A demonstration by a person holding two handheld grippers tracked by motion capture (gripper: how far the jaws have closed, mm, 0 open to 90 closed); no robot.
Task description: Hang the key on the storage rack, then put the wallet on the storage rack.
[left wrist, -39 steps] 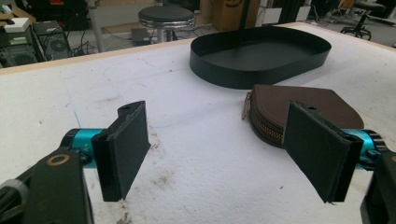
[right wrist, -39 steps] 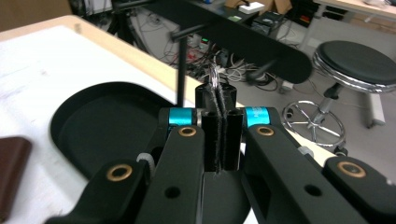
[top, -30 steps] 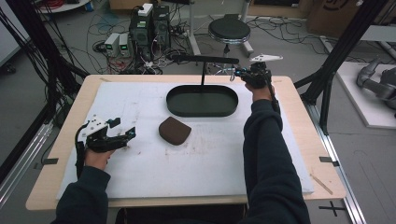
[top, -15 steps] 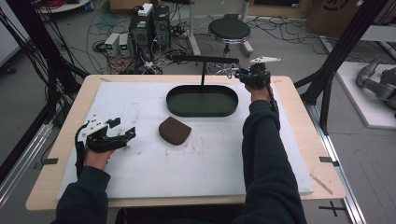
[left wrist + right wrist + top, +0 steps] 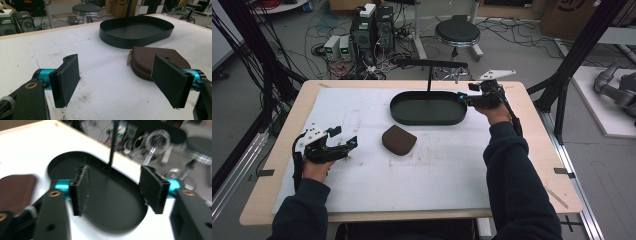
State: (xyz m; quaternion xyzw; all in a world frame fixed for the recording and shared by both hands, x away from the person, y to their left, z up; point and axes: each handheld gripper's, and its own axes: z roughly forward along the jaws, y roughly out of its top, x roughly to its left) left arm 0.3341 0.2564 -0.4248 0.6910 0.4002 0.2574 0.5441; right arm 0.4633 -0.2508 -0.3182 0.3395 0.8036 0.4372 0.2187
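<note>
A brown zipped pouch (image 5: pixel 398 140) lies flat on the white mat, just in front of a black oval tray (image 5: pixel 402 114). My left gripper (image 5: pixel 344 137) rests low at the mat's left and points toward the pouch. Its jaws are open and empty. In the left gripper view the pouch (image 5: pixel 147 57) lies beyond the right pad, with the tray (image 5: pixel 135 41) behind it. My right gripper (image 5: pixel 465 99) hovers at the tray's right end. Its jaws have just been opening and hold nothing. In the right gripper view this gripper (image 5: pixel 113 187) looks down over the tray (image 5: pixel 117 225), with the pouch (image 5: pixel 15 187) at the left.
A thin black pole (image 5: pixel 429 80) rises behind the tray and carries a horizontal bar (image 5: pixel 432 63). The white mat (image 5: pixel 437 170) covers most of the wooden table (image 5: pixel 542 150). Computers, cables and a stool stand on the floor beyond the far edge.
My right gripper has moved from beyond the tray's far right corner toward me, to the tray's right end. My left gripper has stayed where it was.
</note>
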